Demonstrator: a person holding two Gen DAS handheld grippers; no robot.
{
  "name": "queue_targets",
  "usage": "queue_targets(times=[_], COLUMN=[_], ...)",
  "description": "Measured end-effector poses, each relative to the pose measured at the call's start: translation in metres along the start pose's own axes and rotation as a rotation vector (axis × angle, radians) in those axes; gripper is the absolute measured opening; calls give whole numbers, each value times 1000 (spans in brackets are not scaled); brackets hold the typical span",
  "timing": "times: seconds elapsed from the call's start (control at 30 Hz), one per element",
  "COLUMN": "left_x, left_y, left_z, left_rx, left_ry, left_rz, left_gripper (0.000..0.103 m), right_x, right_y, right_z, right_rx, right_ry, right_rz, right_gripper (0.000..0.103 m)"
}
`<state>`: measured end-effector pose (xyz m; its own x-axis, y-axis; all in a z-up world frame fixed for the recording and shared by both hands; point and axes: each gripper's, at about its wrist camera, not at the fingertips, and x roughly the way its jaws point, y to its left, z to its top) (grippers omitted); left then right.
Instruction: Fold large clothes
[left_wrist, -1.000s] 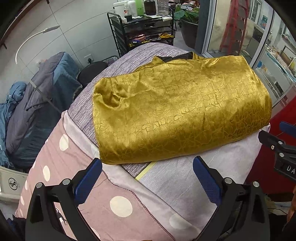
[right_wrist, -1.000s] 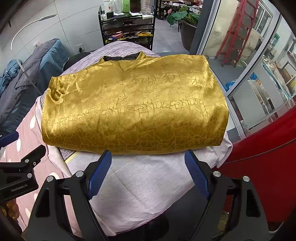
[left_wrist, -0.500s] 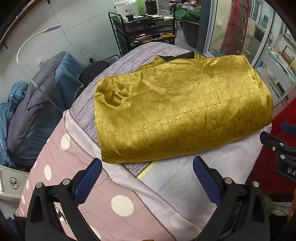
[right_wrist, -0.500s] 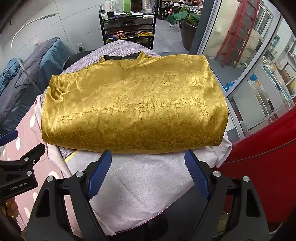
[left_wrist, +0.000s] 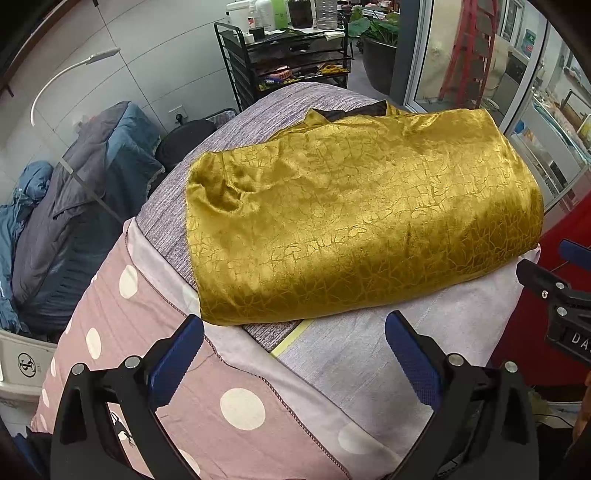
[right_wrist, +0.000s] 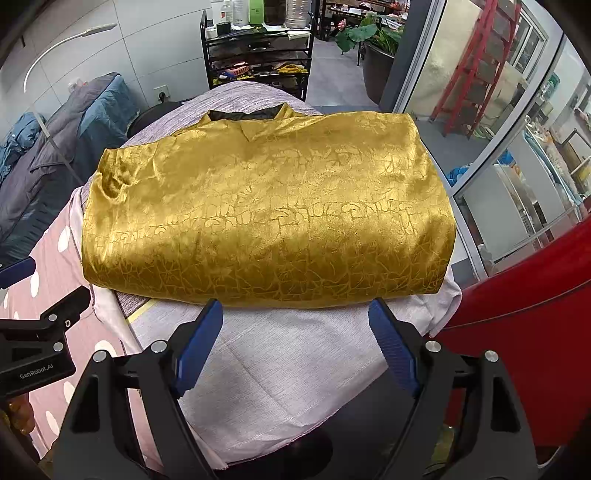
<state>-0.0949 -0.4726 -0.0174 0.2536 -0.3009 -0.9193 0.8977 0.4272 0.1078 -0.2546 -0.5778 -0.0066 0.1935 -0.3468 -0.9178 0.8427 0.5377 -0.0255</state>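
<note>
A shiny gold patterned garment (left_wrist: 354, 221) (right_wrist: 266, 214) lies folded into a rectangle on the cloth-covered table (left_wrist: 369, 369) (right_wrist: 280, 373), its dark-lined collar at the far edge. My left gripper (left_wrist: 293, 345) hovers open just short of the garment's near left corner, nothing between its blue pads. My right gripper (right_wrist: 295, 332) is open too, close to the garment's near edge at the middle. The right gripper's body shows at the right edge of the left wrist view, and the left one at the left edge of the right wrist view.
A pink polka-dot sheet (left_wrist: 155, 369) covers the table's left part. Blue and grey bedding (left_wrist: 70, 206) is piled at the left. A black wire shelf cart (left_wrist: 291, 51) stands behind the table. Glass doors (right_wrist: 480, 92) are at the right, a red surface (right_wrist: 535, 332) below right.
Almost nothing has moved; both views shifted only slightly, and both grippers stay open near the garment's front edge.
</note>
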Motion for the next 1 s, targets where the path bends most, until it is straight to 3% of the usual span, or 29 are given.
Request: queue_targets(times=[0.5,0.77,1.0], left_x=[1,-6,-4], left_y=[1,1,-2], left_z=[-1,-1,0], left_rx=[-2,6,14], left_ry=[0,-51,-34], left_rz=[-7,5,1], left_gripper=[97,97,97], right_x=[2,2,3], right_y=[0,0,-1], right_z=[1,2,2], right_rx=[-9,-9,-7], right_ry=[-2,-3,-3], right_rz=[-6,-7,-8], right_gripper=[81,81,81])
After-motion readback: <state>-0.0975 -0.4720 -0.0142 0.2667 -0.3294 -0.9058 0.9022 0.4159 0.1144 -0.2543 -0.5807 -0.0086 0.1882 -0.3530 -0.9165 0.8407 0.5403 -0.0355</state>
